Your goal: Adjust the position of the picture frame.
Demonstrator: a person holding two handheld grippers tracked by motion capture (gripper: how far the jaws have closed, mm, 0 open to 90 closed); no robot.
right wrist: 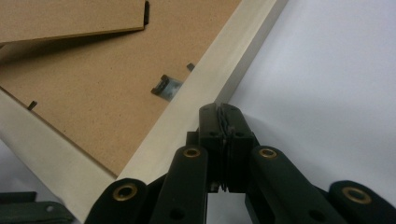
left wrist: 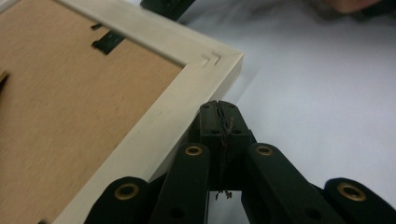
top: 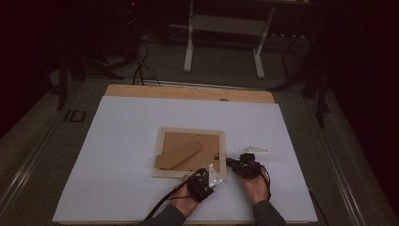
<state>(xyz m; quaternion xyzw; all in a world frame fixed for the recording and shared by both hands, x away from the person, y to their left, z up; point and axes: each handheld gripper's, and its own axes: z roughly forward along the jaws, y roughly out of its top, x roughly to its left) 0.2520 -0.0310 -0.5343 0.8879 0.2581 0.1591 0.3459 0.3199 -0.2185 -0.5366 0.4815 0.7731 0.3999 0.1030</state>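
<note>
So, face down on the white table cover [top: 117, 155] lies the picture frame [top: 190, 133], pale wood around a brown backing board [top: 181, 141], a little right of the table's middle and toward the person's edge. Across that backing lies the cardboard stand [top: 179, 154], slanting from the low left corner up toward the centre.

Moving right along the near rail, the left gripper [top: 210, 177] comes in at the frame's near right corner, the left hand [top: 188, 200] behind it at the bottom edge. Its jaws are pressed tight together, nothing between them. In the left gripper view the closed tips [left wrist: 219, 108] sit right up against the outer edge of the pale wooden rail, just short of the mitred corner [left wrist: 224, 58], whether touching or a hair off I can't say. A black tab [left wrist: 108, 42] shows on the backing near the far rail.

Further right, the right gripper [top: 230, 162] points leftward at the frame's right side, the right hand [top: 256, 184] wrapped around its body. Its jaws too are together with nothing held. From the right gripper view the tips [right wrist: 220, 111] rest beside the rail's outer edge, and a small metal clip [right wrist: 166, 87] sits on the backing just inside that rail.

Beyond the table, the white legs of a stand [top: 223, 42] rise on the dim floor.
</note>
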